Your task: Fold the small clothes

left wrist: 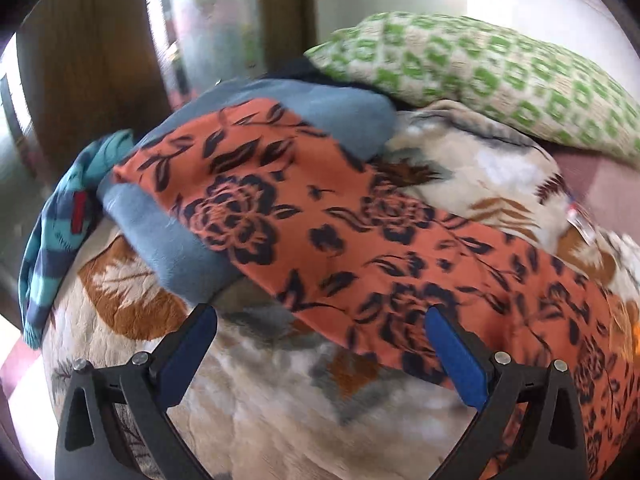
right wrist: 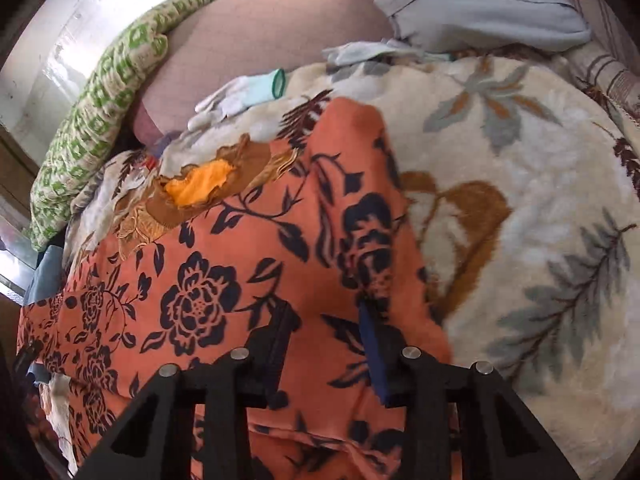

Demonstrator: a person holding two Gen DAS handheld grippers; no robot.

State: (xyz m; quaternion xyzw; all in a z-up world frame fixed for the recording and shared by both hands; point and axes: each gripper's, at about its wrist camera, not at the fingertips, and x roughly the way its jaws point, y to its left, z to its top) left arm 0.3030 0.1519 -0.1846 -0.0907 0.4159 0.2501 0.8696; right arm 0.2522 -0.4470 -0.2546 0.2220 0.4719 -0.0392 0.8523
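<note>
A wooden door (left wrist: 92, 72) stands left, beside a bed under a cream leaf-print blanket (left wrist: 280, 420). An orange flowered garment (left wrist: 320, 216) lies across it, over a blue-grey cloth (left wrist: 160, 236). The left gripper (left wrist: 320, 328) gapes wide; the right gripper (right wrist: 326, 320) is half parted over the garment. A green-patterned pillow (left wrist: 480, 68) sits behind.

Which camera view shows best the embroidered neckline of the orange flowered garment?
The right wrist view: the neckline of the orange flowered garment lies open there, yellow lining visible. The left wrist view shows only the garment's printed cloth.
</note>
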